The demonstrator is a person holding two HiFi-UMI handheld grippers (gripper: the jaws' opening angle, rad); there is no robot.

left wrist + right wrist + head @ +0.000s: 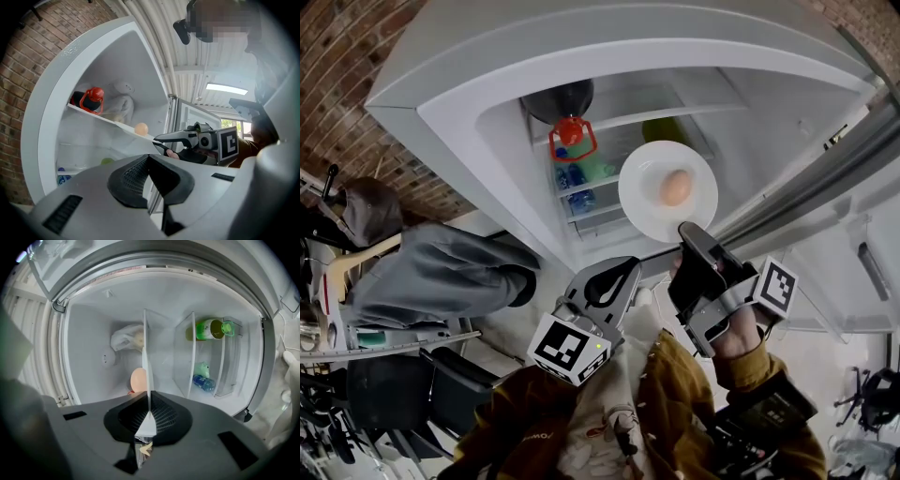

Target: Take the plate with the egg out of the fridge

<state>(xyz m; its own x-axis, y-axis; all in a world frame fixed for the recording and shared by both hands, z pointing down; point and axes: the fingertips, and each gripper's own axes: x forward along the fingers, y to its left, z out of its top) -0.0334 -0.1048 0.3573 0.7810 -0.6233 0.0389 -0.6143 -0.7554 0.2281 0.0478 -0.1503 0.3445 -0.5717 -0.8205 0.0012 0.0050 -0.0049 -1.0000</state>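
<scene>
Right jaws: I have the right gripper (686,230) nearly closed, its pads pinching the near rim of the white plate (645,204).
Left jaws: the left gripper (623,269) has its pads pressed together with nothing between them; it hangs just beside the right one, apart from the plate.
Plate position: it sits level at the open front of the fridge (469,103); I cannot tell whether it rests on a shelf.
Egg: one egg (675,187), lying near the plate's middle.
Count: one plate, one egg, two grippers, one dark bottle with a red cap (567,114), one green bottle (209,329), one blue bottle (204,382).
Head view only: the plate's full round face from above.
Right gripper view only: the plate edge-on as a thin white line, the egg just to its left, and a crumpled white bag (125,338) at the back.
Left gripper view only: the right gripper side-on, gripping the rim.
</scene>
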